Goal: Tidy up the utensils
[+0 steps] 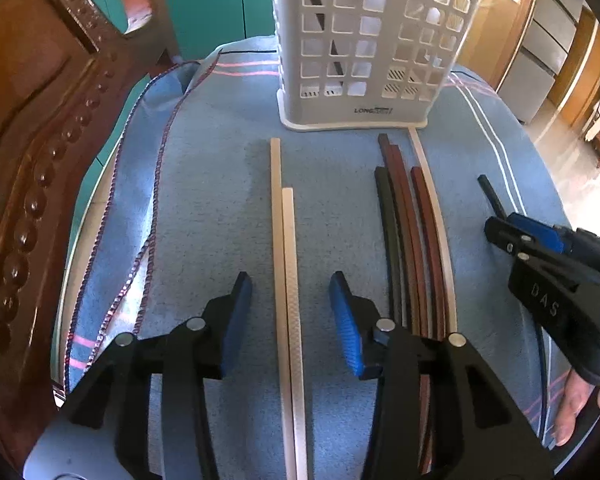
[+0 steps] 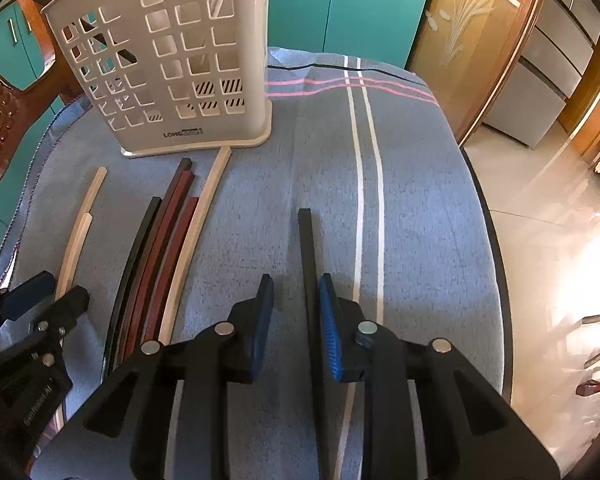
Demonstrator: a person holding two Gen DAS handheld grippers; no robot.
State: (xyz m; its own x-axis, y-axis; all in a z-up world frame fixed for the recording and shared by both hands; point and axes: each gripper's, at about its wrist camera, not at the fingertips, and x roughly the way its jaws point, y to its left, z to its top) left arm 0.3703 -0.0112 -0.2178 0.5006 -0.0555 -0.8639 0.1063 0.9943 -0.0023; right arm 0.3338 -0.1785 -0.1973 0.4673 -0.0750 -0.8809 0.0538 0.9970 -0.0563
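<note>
Left hand-held gripper (image 1: 289, 304): jaws apart, released, straddling two pale sticks (image 1: 288, 280) without pressing on them; clear gaps show on both sides.
Right hand-held gripper (image 2: 295, 304): jaws apart but narrower, released, around one black stick (image 2: 308, 256); the pads stand close to it, and I see no firm clamp.
Sticks' long axis: every stick runs from the near edge of the worktop (image 2: 420, 200) toward the far edge, in line with the way both grippers point.
Pale pair: side by side and touching, left of the worktop's middle, one tip reaching farther toward the holder (image 1: 364, 40) than the other.
Middle bundle (image 1: 412, 240): one black, several reddish-brown and one pale stick, packed together between the two grippers, gripped by neither.
Black stick: alone, right of the bundle, well apart from it, on the striped cloth.
Holder: white lattice basket, upright near the far edge, just beyond the far tips of the bundle; at least one dark stick already leans inside.
Nearer hand: left for the pale pair, right for the lone black stick; the bundle lies about midway.
Direction to holder: ahead of the left gripper and slightly right; ahead of the right gripper and well left.
Likely need: closing across the sticks' width, then tipping them upright to drop in from above.
</note>
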